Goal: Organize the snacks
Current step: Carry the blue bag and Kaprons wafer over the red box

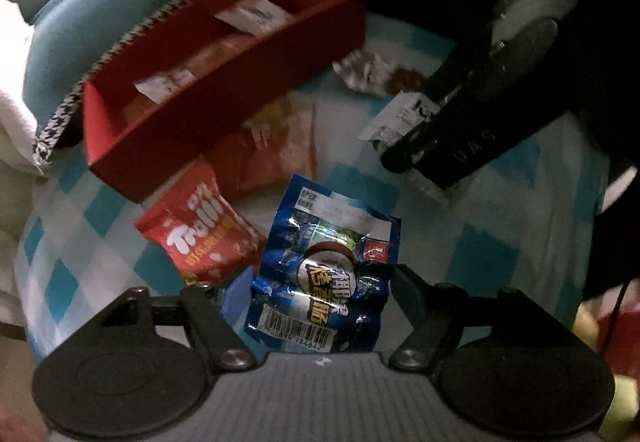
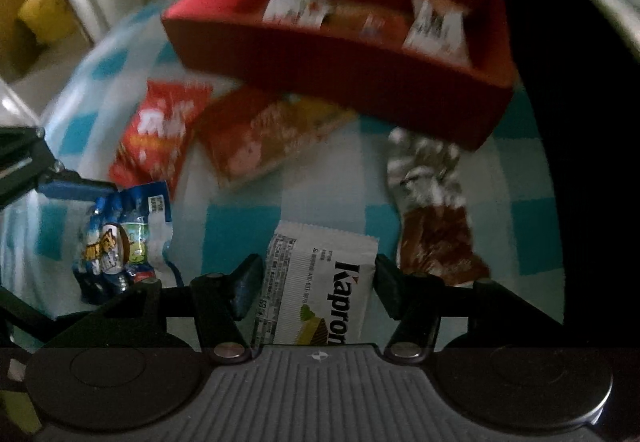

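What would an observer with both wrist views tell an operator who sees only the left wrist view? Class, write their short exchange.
Operator: What is the white packet under the right tool?
Observer: Its print shows the letters Kapron.
Operator: Is it gripped?
Observer: It lies between that tool's fingers. Whether they press it, I cannot tell.

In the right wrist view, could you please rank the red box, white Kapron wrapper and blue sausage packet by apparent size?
1. Red fabric box, clearly largest.
2. White Kapron wafer wrapper, though closest to the camera.
3. Crinkled blue sausage packet, only slightly smaller; uncertain.
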`<action>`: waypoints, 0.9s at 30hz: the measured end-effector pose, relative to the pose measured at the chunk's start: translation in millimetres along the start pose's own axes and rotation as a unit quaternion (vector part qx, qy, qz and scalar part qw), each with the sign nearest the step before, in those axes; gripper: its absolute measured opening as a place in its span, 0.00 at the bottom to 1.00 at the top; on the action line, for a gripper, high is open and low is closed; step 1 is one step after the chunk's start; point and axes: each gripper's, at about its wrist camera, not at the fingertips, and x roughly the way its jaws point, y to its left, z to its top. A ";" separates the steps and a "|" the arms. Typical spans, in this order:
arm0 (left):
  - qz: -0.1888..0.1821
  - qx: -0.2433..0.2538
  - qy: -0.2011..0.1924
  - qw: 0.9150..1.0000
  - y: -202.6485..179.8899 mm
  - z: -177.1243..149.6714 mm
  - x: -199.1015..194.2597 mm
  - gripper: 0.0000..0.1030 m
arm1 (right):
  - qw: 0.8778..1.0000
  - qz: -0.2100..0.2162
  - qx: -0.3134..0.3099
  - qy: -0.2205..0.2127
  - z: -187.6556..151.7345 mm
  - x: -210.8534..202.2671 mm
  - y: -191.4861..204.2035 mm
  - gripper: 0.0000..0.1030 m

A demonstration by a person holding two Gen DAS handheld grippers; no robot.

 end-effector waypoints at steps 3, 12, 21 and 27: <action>0.012 -0.015 -0.019 1.000 4.5 6.2 -7.4 0.66 | 1.000 0.004 0.008 -0.021 4.6 -10.9 -2.0 0.65; 0.034 -0.044 -0.041 0.998 20.7 20.2 -13.0 0.66 | 0.999 0.009 0.013 -0.048 20.9 -21.3 -1.1 0.65; 0.057 -0.066 -0.059 0.994 36.1 31.7 -13.4 0.66 | 0.997 0.009 0.026 -0.078 44.5 -30.9 -5.6 0.65; 0.074 -0.080 -0.064 0.992 43.4 42.1 -12.4 0.67 | 0.996 0.006 0.026 -0.088 59.5 -32.5 -9.1 0.65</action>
